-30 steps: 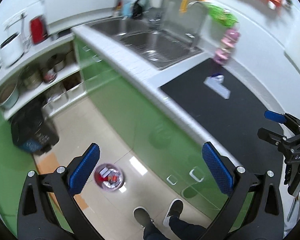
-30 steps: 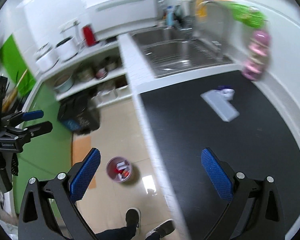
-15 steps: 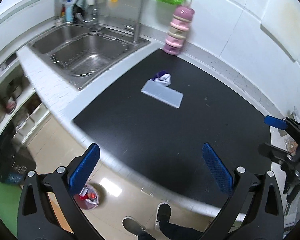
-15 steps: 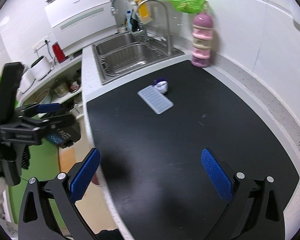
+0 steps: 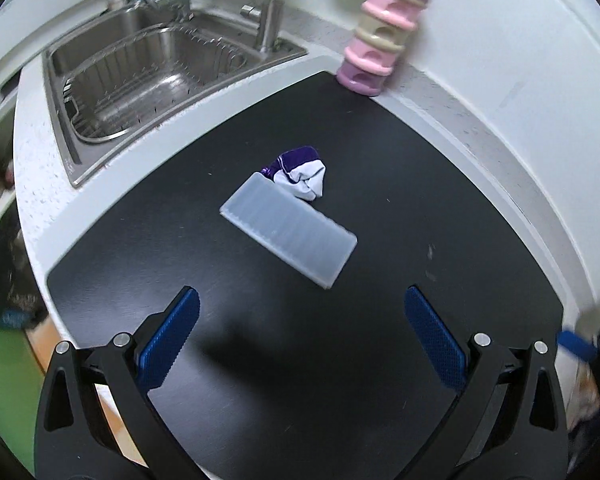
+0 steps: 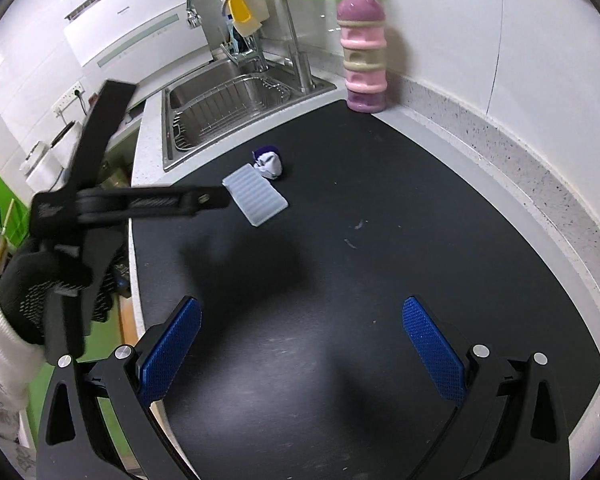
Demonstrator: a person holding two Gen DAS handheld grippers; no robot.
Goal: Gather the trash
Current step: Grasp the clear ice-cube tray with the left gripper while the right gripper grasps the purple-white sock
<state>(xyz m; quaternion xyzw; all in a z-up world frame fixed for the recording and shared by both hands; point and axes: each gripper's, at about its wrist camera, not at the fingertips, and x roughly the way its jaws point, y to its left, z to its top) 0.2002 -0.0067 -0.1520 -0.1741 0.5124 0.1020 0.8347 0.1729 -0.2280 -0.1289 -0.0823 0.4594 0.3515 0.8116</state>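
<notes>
1. Left wrist view: the left tongs (image 5: 302, 336) are wide apart and hold nothing. They hang over the black desk (image 5: 440, 184). Straight ahead of them lies a see-through ridged plastic tray (image 5: 288, 236), flat on the desk. Its long side runs on a slant, from far-left to near-right. A crumpled purple and white wrapper (image 5: 302, 178) sits at the tray's far edge, touching it or almost touching it. Both are trash to pick up, I think. The tray is the closer one, so the tongs meet it first. The sink (image 5: 148, 76) is off to the far left, and a pink stacked container (image 5: 380, 36) stands at the back by the wall.

2. Right wrist view: the right tongs (image 6: 302, 348) are wide apart too, and hold nothing. The tray (image 6: 256, 199) and the wrapper (image 6: 269, 165) are well ahead and a bit to the left. The left tongs (image 6: 204, 200) reach in from the left side, and their tip looks just beside the tray. So the left tongs are much nearer to the trash. I think they should grab first.
</notes>
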